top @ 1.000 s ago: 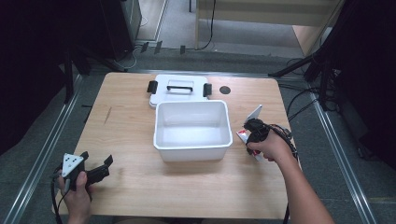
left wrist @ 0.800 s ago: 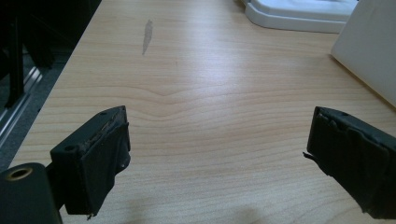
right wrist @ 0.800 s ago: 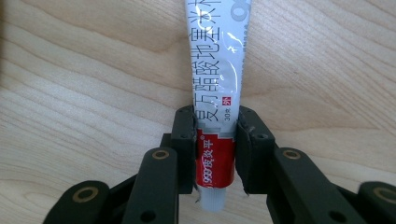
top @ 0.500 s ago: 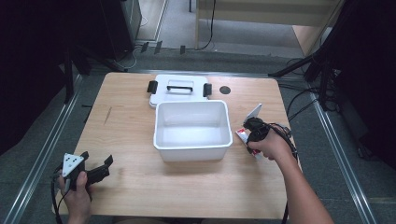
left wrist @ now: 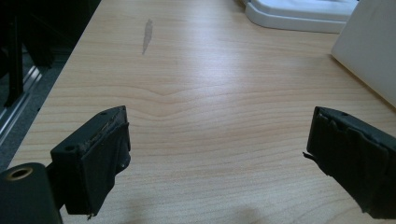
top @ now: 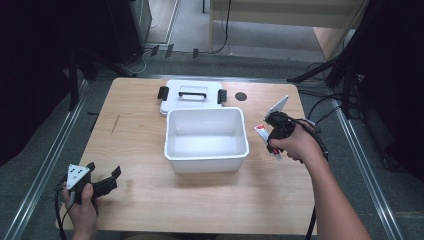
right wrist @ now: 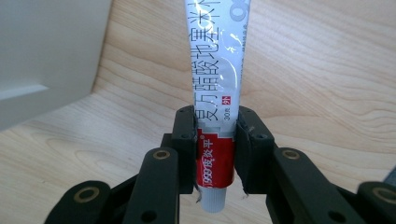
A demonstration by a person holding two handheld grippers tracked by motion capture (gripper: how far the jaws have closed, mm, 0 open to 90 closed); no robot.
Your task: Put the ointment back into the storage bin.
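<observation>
The right tool [top: 269, 131] is clamped on a tube [right wrist: 215, 88] of ointment, just right of the white bin [top: 207, 137] on the tabletop [top: 150, 200]. In the right gripper view the two black jaws press against the tube's red band near its capped end, one on each side, and the silver body with printed characters runs up and away from them. The cap end pokes out below the jaws. In the high view the tube's red-and-white end [top: 260, 131] shows beside the bin's right wall, close to it, while the person's right hand [top: 295, 146] wraps the tool's handle. Whether the tube touches the tabletop I cannot tell.

The bin stands open in the middle of the tabletop. Its lid [top: 192, 96], with a handle and two dark clasps, lies flat just behind it, touching or nearly touching its far rim.

The left tool [top: 102, 182] sits at the near left corner, well apart from the bin, held by the left hand [top: 80, 205]. In the left gripper view its jaws stand wide apart with bare wood between them, gripping nothing. A corner of the bin [left wrist: 369, 51] and the lid [left wrist: 303, 11] show at the upper right there.
</observation>
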